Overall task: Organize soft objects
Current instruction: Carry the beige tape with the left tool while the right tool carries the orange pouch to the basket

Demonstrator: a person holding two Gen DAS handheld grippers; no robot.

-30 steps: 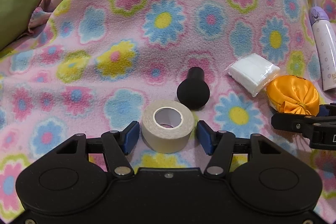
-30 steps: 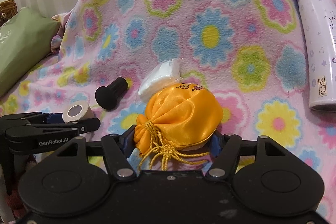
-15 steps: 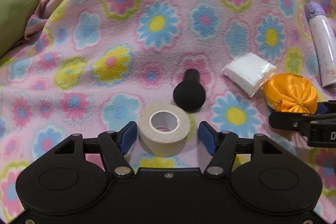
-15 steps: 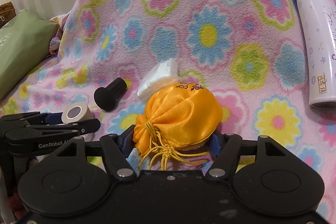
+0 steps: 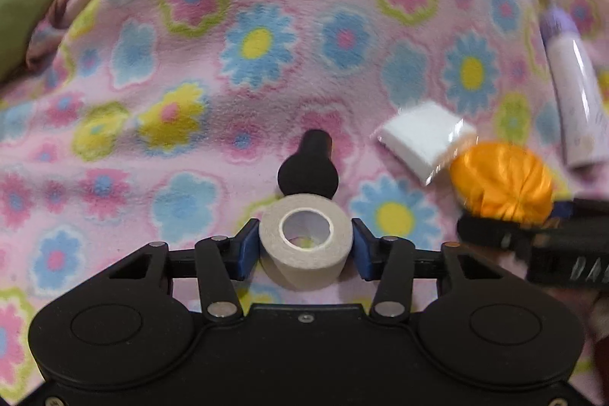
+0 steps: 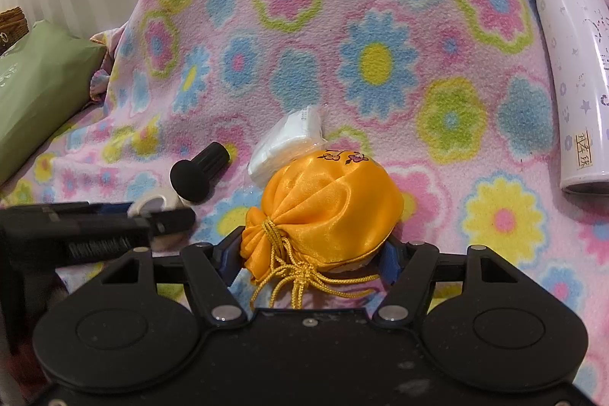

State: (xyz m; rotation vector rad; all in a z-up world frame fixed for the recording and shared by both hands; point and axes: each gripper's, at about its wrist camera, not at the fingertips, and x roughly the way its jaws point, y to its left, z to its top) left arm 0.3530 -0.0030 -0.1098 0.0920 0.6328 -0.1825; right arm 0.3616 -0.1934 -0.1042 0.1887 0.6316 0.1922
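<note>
Left wrist view: left gripper (image 5: pixel 305 248) clenched on tape roll (image 5: pixel 304 240), core axis tilted upward toward the camera, just before the black knob (image 5: pixel 308 170). Right gripper (image 6: pixel 310 255) grasps orange drawstring pouch (image 6: pixel 323 212), cords toward camera.

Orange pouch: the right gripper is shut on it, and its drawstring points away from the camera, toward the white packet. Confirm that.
One detail is wrong. The right gripper is shut on the orange pouch, but the drawstring hangs toward the camera, not toward the white packet, which lies behind the pouch. The right wrist view shows it.
</note>
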